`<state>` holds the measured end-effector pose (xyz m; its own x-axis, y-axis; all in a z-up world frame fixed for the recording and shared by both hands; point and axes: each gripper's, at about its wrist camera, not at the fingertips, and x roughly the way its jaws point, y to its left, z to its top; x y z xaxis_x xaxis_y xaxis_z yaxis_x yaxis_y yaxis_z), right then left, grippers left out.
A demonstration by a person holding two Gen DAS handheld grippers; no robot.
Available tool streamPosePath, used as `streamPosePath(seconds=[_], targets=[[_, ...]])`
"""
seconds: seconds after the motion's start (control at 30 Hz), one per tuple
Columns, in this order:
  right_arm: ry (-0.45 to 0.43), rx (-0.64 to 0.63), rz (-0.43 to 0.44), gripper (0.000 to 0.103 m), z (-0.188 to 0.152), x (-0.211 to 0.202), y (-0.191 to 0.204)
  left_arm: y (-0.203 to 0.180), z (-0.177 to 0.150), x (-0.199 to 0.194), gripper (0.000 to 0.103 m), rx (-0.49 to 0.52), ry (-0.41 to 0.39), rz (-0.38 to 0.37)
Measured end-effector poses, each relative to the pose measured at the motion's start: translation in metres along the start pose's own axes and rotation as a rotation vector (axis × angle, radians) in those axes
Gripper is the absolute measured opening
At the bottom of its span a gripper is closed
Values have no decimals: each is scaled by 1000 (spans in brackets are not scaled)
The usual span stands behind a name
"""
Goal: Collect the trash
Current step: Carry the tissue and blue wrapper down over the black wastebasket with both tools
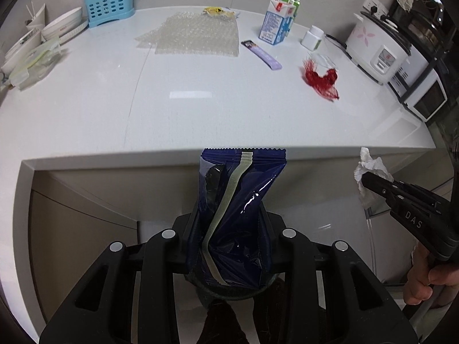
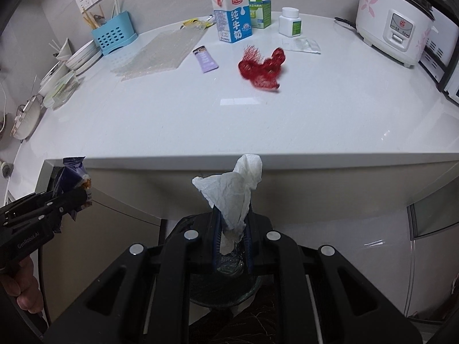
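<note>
In front of the white counter [image 1: 86, 109], just off its near edge, both grippers hang in the air, each with a piece of rubbish. The left gripper [image 1: 229, 215] has its jaws drawn in narrow on a crumpled dark blue snack wrapper [image 1: 243, 189], which stands up between the fingers with its serrated top level with the counter's edge. Beside it, the right gripper [image 2: 232, 220] has its jaws nearly together, pinching a wad of white tissue [image 2: 232, 192] that sticks up above the fingertips.

On the counter itself, going from left to right: a stack of white bowls [image 1: 64, 24] at the far left, then a light blue utensil holder [image 1: 110, 5] against the wall, a sheet of bubble wrap [image 1: 195, 34] lying flat, and a small yellow wrapper [image 1: 215, 11] behind it. Next comes a purple sachet [image 1: 262, 54], a blue and white milk carton [image 2: 232, 18] with a green carton [image 2: 259, 5] just behind it, a scrap of red mesh netting [image 2: 262, 67] lying loose in the open, a white pill bottle [image 2: 290, 23], a clear plastic packet [image 2: 301, 46] near it, and a white rice cooker [image 2: 393, 20] at the far right.
</note>
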<state>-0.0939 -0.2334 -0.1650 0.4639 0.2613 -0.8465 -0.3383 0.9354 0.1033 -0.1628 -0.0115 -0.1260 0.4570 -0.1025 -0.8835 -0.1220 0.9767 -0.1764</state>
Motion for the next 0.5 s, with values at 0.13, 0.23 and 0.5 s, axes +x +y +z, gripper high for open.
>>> streamPosePath(seconds=[0.13, 0.23, 0.5], targets=[[6, -9, 15, 12, -18, 4, 8, 2, -18, 10, 32, 4, 33, -10], [23, -26, 18, 12, -31, 10, 13, 5, -31, 20, 32, 0, 59, -16], [89, -49, 24, 12, -59, 40, 23, 21, -58, 50, 31, -22, 123, -9]])
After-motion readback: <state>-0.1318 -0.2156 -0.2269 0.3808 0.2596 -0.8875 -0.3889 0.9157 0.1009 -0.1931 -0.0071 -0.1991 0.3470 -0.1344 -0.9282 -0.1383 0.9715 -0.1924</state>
